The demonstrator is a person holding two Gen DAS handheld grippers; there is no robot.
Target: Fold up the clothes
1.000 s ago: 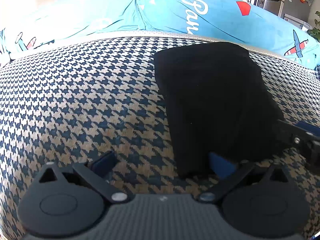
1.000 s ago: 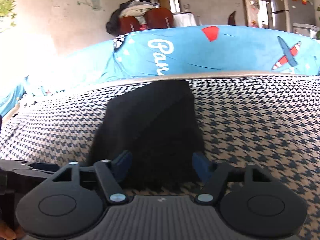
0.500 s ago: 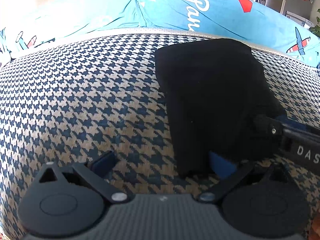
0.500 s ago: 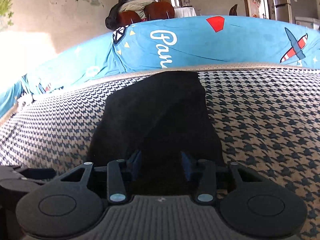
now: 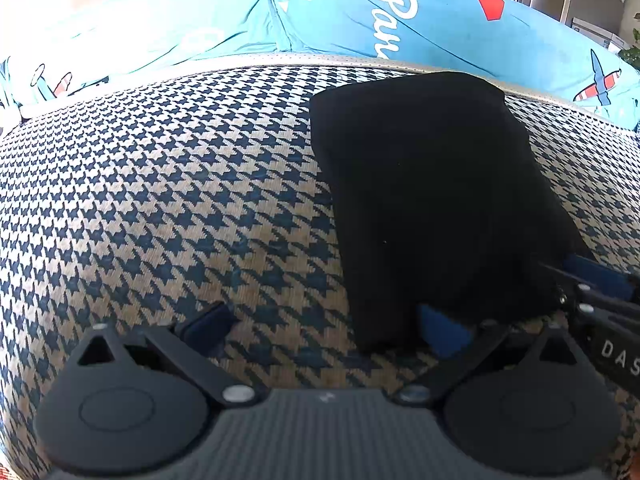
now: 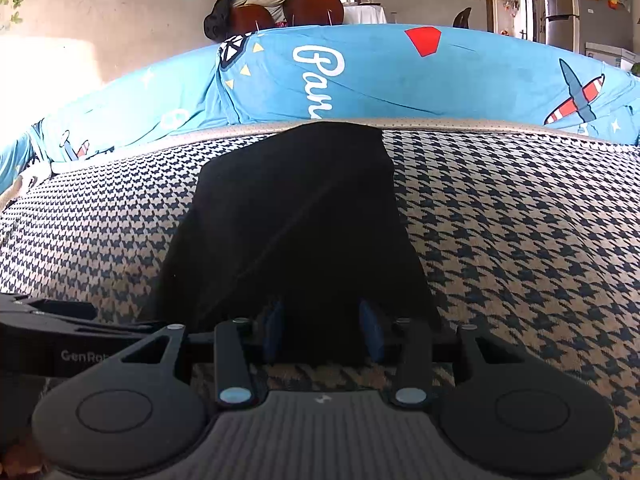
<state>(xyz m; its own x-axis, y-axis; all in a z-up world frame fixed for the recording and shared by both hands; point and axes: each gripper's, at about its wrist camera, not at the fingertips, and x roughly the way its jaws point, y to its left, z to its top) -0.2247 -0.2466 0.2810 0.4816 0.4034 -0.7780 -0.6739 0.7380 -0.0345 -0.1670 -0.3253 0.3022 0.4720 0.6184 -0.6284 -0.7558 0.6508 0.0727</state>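
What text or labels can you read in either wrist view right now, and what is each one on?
"Pan", white script cut off by the black garment: on the blue printed cover, right wrist view.
"Pau", the same script, clipped: on the cover, left wrist view.
"DAS", white, cut off at the frame edge: on the right gripper body.
"GenRo", grey, partly hidden: on the left gripper body.
Fridge magnets: too small to read.

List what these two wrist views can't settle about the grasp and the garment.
- Garment type: both views, folded and solid black, no detail reads.
- Right gripper contact: right wrist view, black cloth between the fingers hides whether they pinch it.
- Left gripper: its right finger meets the cloth's edge; touching or under, unclear.
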